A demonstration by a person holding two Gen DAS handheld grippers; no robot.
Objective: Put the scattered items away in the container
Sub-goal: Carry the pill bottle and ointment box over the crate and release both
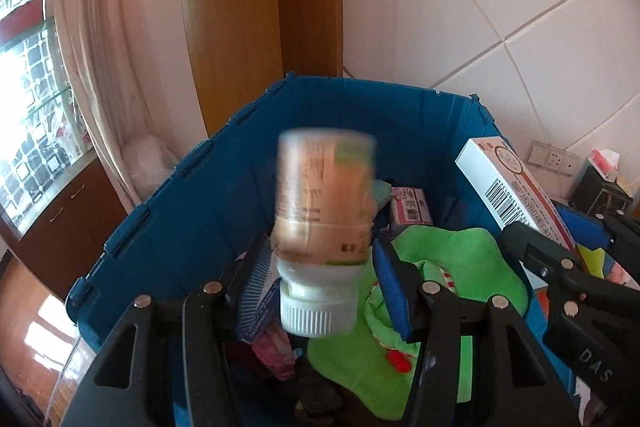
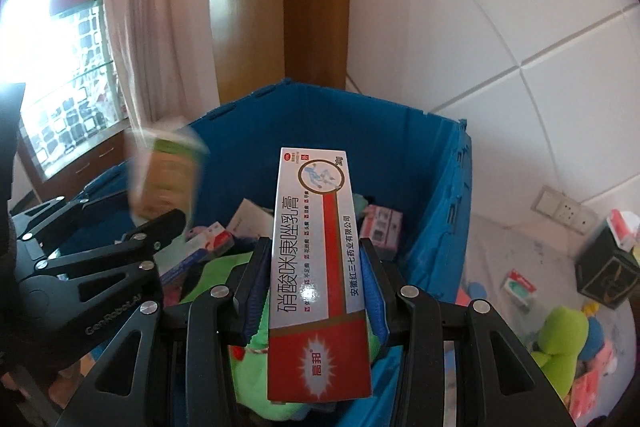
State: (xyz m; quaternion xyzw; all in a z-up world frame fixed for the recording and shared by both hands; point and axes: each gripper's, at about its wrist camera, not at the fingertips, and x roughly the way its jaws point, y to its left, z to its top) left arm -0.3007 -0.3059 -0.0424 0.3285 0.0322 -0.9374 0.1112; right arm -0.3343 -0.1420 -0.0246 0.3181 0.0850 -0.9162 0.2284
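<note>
My left gripper (image 1: 322, 273) is shut on a beige-labelled bottle (image 1: 326, 195), gripped near its white cap, which points toward the camera. It hangs over the open blue container (image 1: 224, 195). My right gripper (image 2: 314, 285) is shut on a long red and white ointment box (image 2: 316, 227), held lengthwise above the same blue container (image 2: 436, 187). Each gripper shows in the other's view: the right gripper (image 1: 560, 267) with the ointment box (image 1: 508, 183) at the right edge, the left gripper (image 2: 120, 247) with the blurred bottle (image 2: 168, 179) at the left.
The container holds a green plush item (image 1: 460, 267), a pink carton (image 1: 410, 205) and other small boxes. To its right on the pale surface lie a green plush toy (image 2: 560, 331), a black box (image 2: 608, 267) and a small carton (image 2: 518, 285). A tiled wall and wooden post stand behind.
</note>
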